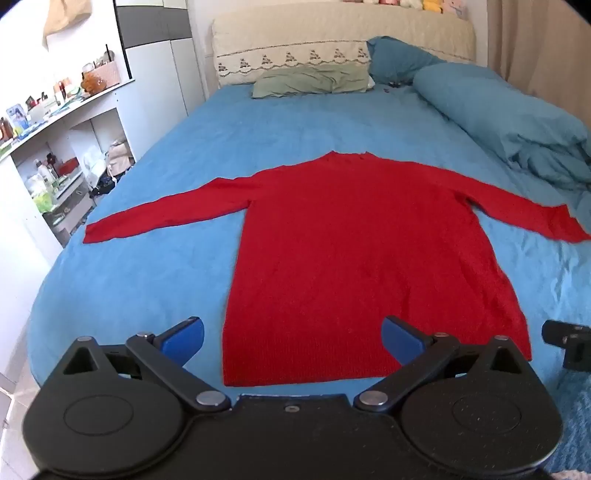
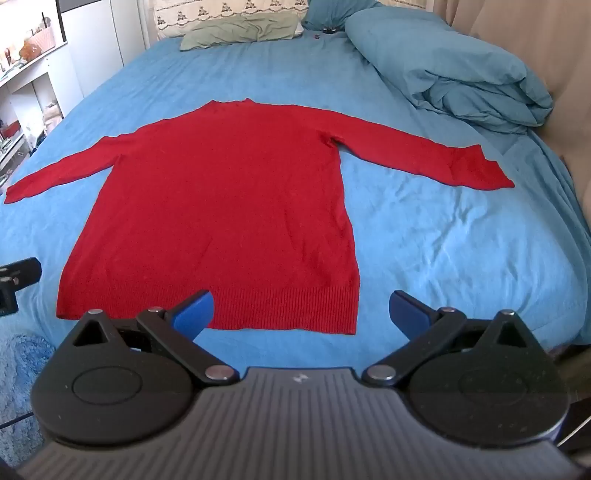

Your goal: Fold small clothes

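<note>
A red long-sleeved sweater (image 1: pixel 351 251) lies flat on the blue bed sheet (image 1: pixel 147 266), collar toward the headboard, both sleeves spread out to the sides, hem toward me. It also shows in the right wrist view (image 2: pixel 225 206). My left gripper (image 1: pixel 293 338) is open and empty, hovering over the left part of the hem. My right gripper (image 2: pixel 301 314) is open and empty, hovering over the hem's right corner. Part of the right gripper shows at the left wrist view's right edge (image 1: pixel 569 343).
A bunched blue duvet (image 2: pixel 461 70) lies along the bed's right side. A green pillow (image 1: pixel 314 81) and a cream headboard (image 1: pixel 332 33) are at the far end. White shelves with clutter (image 1: pixel 55 155) stand left of the bed. A blue rug (image 2: pixel 18 373) lies below.
</note>
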Demonstrator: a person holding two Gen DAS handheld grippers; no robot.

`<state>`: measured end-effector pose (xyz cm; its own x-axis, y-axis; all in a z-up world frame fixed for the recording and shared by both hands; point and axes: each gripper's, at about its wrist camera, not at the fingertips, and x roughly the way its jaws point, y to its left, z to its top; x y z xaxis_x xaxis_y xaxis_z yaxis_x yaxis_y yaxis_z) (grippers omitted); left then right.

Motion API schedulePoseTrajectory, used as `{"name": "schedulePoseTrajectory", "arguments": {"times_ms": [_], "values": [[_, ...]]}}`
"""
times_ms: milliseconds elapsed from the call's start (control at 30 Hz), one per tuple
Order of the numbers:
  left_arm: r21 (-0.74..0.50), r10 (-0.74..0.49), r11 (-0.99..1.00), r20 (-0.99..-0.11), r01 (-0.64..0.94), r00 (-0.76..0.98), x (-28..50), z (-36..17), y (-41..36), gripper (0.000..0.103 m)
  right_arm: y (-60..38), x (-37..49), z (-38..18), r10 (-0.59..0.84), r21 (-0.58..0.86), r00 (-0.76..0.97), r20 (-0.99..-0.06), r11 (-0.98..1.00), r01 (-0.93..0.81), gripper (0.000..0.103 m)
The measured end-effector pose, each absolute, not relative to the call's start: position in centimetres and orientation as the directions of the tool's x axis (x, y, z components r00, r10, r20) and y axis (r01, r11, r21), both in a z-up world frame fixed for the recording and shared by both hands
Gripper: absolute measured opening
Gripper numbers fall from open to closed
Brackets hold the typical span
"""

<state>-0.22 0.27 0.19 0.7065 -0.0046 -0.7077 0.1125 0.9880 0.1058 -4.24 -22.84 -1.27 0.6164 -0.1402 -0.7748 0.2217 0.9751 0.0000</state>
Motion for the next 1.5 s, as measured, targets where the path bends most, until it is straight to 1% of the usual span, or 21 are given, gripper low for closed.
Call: {"name": "schedulePoseTrajectory", "arguments": {"times_ms": [67, 167, 467, 600, 767, 1000, 1500], "values": [[0.102, -0.003, 0.988, -0.729, 0.113, 0.685, 0.74, 0.17, 0.13, 0.103, -22.85, -4.22, -1.28, -0.138, 0.004, 0.616, -0.776, 0.975, 0.222, 0.103], [0.119, 0.008, 0.987, -0.707, 0.108, 0.707, -0.01, 0.34, 0.16, 0.103, -22.80, -4.18, -1.27, -0.140, 0.001, 0.618, -0.774, 0.975, 0.222, 0.103], [0.106, 0.000, 0.988, -0.718, 0.109, 0.696, 0.28, 0.22, 0.24, 0.103, -22.65, -3.74, -1.26, -0.143, -0.004, 0.621, -0.771, 0.976, 0.219, 0.103], [0.133, 0.028, 0.987, -0.708, 0.094, 0.705, 0.25, 0.14, 0.16, 0.103, -22.31, -4.05, -1.11, -0.142, -0.003, 0.623, -0.769, 0.976, 0.218, 0.103], [0.115, 0.015, 0.989, -0.714, 0.096, 0.700, 0.21, 0.00, 0.36, 0.103, -22.65, -3.83, -1.13, -0.133, 0.005, 0.620, -0.773, 0.976, 0.217, 0.103], [0.129, 0.024, 0.987, -0.714, 0.098, 0.699, 0.36, 0.01, 0.25, 0.103, -22.62, -3.83, -1.16, -0.134, 0.005, 0.620, -0.773, 0.976, 0.217, 0.103], [0.117, 0.011, 0.987, -0.721, 0.106, 0.693, 0.43, -0.14, 0.23, 0.103, -22.35, -3.92, -1.34, -0.131, 0.003, 0.623, -0.771, 0.978, 0.210, 0.103]]}}
